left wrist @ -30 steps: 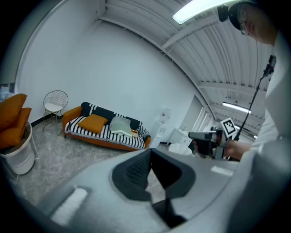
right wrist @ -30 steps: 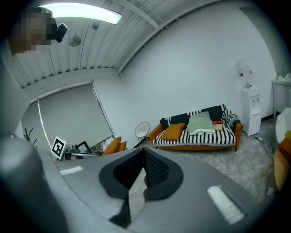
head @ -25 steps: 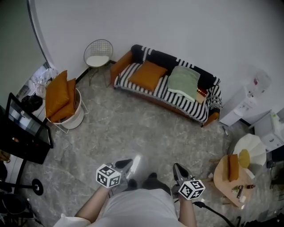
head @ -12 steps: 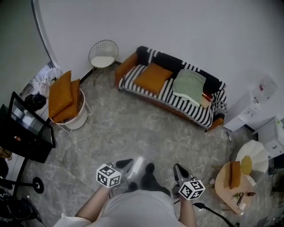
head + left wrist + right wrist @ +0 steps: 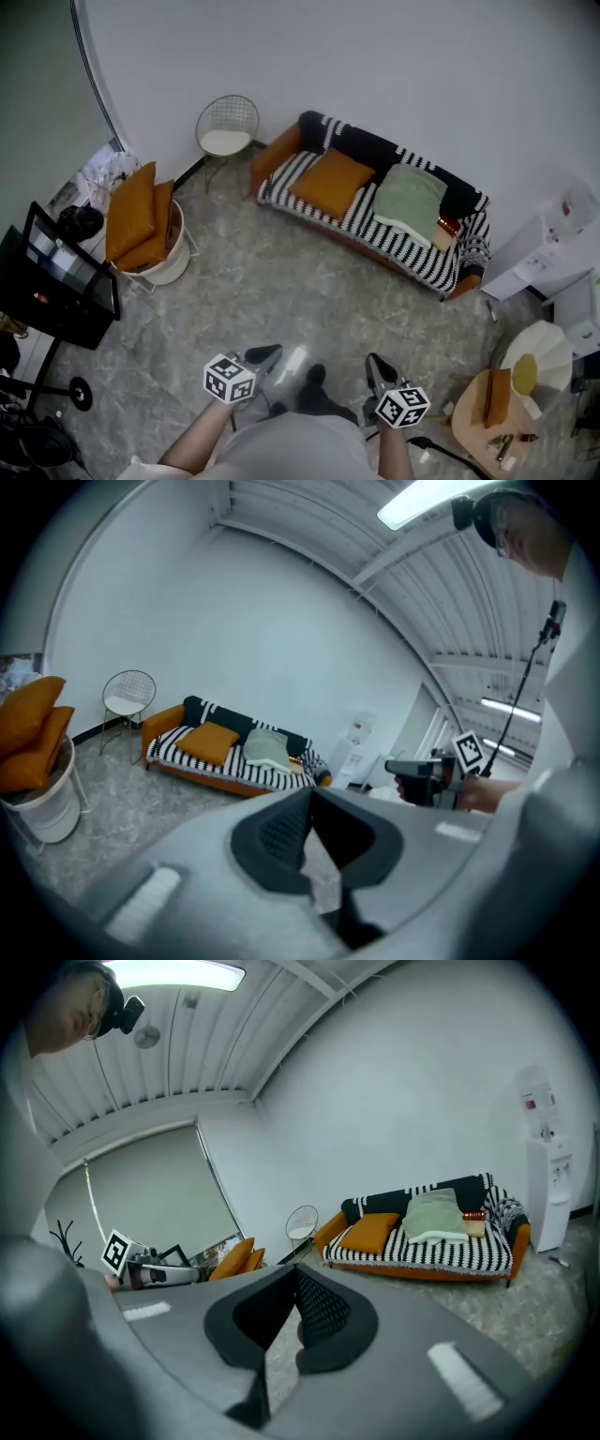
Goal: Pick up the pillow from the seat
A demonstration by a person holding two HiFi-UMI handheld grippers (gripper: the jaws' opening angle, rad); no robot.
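– Any lettering you can read from here?
– Only black-and-white square patterns on each tool's marker cube; the red label on the white dispenser at the right edge is too small to make out
– And the tools themselves?
– The left gripper and the right gripper sit low in the centre of the frame. Both have their jaws pressed together, with nothing between them and touching nothing
– Where's the pillow?
– The orange pillow lies on the striped sofa in the upper middle, just beside a pale green cushion, well apart from both tools
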